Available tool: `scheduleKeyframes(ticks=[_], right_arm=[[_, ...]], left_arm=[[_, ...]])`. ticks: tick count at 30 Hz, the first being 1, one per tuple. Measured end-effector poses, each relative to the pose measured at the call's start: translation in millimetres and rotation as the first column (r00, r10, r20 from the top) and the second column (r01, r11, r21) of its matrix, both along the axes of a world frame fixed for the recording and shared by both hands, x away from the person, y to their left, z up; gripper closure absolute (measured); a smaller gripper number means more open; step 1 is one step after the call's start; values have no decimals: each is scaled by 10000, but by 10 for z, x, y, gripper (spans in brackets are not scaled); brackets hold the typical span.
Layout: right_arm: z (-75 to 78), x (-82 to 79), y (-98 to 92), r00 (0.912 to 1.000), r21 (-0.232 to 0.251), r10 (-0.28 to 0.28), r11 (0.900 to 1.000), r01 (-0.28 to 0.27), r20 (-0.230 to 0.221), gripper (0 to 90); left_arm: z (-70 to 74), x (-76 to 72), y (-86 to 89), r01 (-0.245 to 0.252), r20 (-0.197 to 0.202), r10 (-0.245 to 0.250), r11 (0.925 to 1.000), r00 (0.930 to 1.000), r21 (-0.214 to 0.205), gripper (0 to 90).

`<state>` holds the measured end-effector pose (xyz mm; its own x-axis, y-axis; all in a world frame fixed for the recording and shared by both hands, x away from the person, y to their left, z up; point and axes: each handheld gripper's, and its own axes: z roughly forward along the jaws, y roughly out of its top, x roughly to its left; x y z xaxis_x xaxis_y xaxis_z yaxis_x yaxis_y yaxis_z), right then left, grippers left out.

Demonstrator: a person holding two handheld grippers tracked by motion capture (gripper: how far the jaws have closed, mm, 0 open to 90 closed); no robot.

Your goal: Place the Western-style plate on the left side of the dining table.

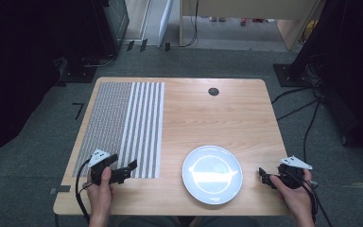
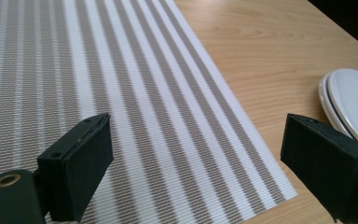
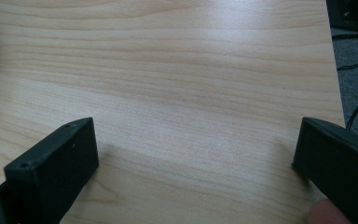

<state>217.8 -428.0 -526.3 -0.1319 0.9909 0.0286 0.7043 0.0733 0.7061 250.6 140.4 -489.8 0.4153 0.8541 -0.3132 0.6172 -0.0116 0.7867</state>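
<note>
High view: my left gripper (image 1: 125, 169), fingers apart, sits lower left over the striped mat (image 1: 123, 123); my right gripper (image 1: 264, 176), fingers apart, lower right beside the plate (image 1: 212, 173).

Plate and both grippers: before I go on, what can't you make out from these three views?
- Plate: left gripper view cuts it off at the right edge, and the right jaw hides its near part; whether one plate or two stacked is unclear.
- Dark round thing at the table's far edge: too small in the high view to identify.
- Right gripper: the hand covers much of it there.
</note>
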Motion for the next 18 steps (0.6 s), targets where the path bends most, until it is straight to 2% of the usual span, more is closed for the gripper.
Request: scheduleKeyframes(ticks=[1,2,3,7,13,15,18], right_arm=[[3,1,6,10000,67,-74,10000,74,-12,0],[5,4,8,9999,138,-128,9998,128,0,0],[6,8,10,9999,178,-159,9997,159,3,0],[17,18,33,9998,227,-195,9996,195,5,0],[86,12,92,9994,603,-205,9980,188,277,0],[118,8,128,9990,834,-128,9965,92,420,1],[170,5,221,9983,703,-32,9975,-9,590,26]], left_arm=[[-16,0,-36,143,-36,-143,9998,9999,-148,86],[-32,-2,-73,344,-95,-345,9993,9994,-173,25],[-59,-15,-133,683,-144,-682,9977,9976,33,0],[-72,-41,-175,830,-161,-829,9965,9964,69,0],[-69,-57,-293,916,-71,-916,9958,9958,16,0],[-66,-62,-352,1110,-51,-1109,9938,9938,53,0],[-65,-78,-444,1370,-51,-1370,9906,9906,-12,0]])
